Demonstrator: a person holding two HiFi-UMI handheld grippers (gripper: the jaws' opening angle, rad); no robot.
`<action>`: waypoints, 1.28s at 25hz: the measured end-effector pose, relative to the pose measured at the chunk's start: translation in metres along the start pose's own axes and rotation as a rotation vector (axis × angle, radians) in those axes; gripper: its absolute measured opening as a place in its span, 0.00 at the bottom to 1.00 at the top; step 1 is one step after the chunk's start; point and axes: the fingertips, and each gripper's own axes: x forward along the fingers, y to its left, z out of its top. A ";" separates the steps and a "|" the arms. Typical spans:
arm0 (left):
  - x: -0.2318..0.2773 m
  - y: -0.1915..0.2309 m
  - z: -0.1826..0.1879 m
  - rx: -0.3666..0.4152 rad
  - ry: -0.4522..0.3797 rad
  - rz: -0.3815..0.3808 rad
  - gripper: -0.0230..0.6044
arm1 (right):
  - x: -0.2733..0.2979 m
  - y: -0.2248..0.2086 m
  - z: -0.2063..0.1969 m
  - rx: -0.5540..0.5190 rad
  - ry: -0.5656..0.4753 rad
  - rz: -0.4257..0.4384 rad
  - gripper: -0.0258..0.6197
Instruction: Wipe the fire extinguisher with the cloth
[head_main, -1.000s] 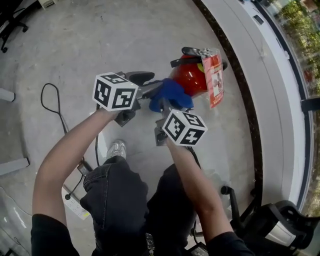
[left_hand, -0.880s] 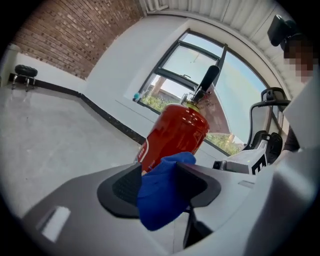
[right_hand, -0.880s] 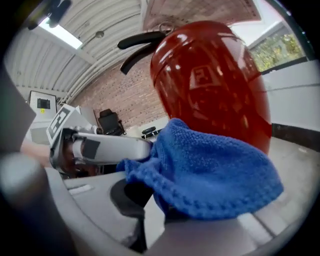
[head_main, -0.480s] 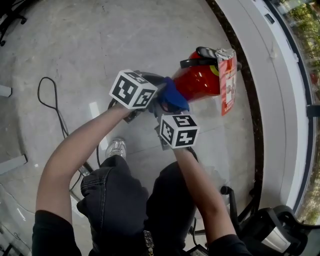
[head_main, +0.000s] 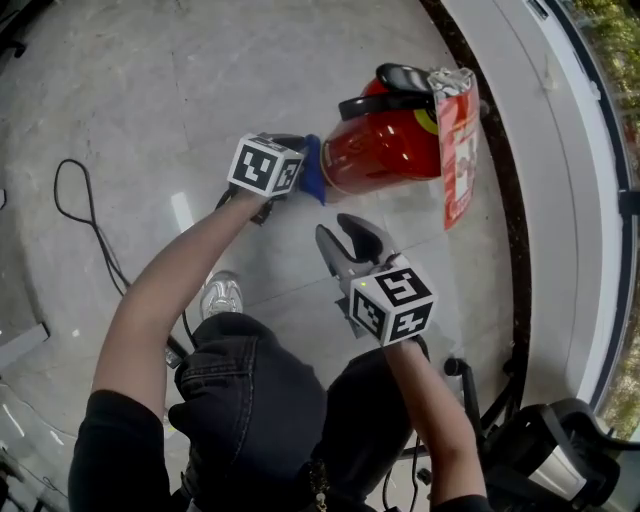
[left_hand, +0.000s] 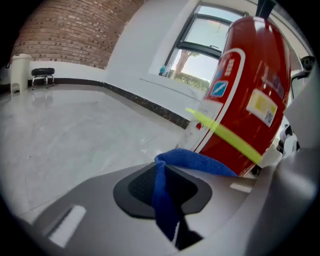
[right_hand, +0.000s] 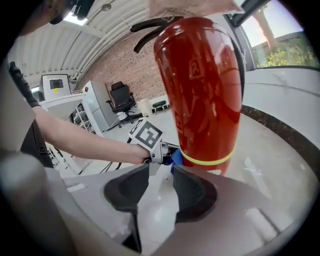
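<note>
A red fire extinguisher (head_main: 385, 150) stands on the pale floor with a red tag (head_main: 460, 150) hanging from its handle. My left gripper (head_main: 303, 165) is shut on a blue cloth (head_main: 312, 170), which lies against the left side of the cylinder, low down. In the left gripper view the cloth (left_hand: 192, 162) is pinched between the pads and folds over onto the extinguisher (left_hand: 245, 95). My right gripper (head_main: 338, 226) hangs a little back from the cylinder, open, with nothing between its fingers. The right gripper view shows the extinguisher (right_hand: 205, 90) upright ahead, with the cloth (right_hand: 177, 156) at its base.
A dark stone kerb (head_main: 500, 230) and a white ledge run along the right behind the extinguisher. A black cable (head_main: 90, 220) loops on the floor at the left. The person's shoe (head_main: 222, 295) is below the left arm. A wheeled chair base (head_main: 540, 450) sits at the bottom right.
The left gripper sank with the cloth to the cylinder's lower left side. The right gripper let go of the cloth, opened and drew back toward the person.
</note>
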 end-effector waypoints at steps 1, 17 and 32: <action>0.007 0.004 -0.008 0.007 0.019 0.009 0.12 | -0.005 -0.006 -0.003 0.015 0.002 -0.011 0.26; 0.001 -0.049 -0.088 0.111 0.216 -0.065 0.11 | -0.047 -0.036 -0.025 0.114 -0.015 -0.058 0.26; -0.122 -0.132 0.073 0.321 -0.075 -0.028 0.11 | -0.082 -0.012 0.042 0.060 -0.200 -0.015 0.26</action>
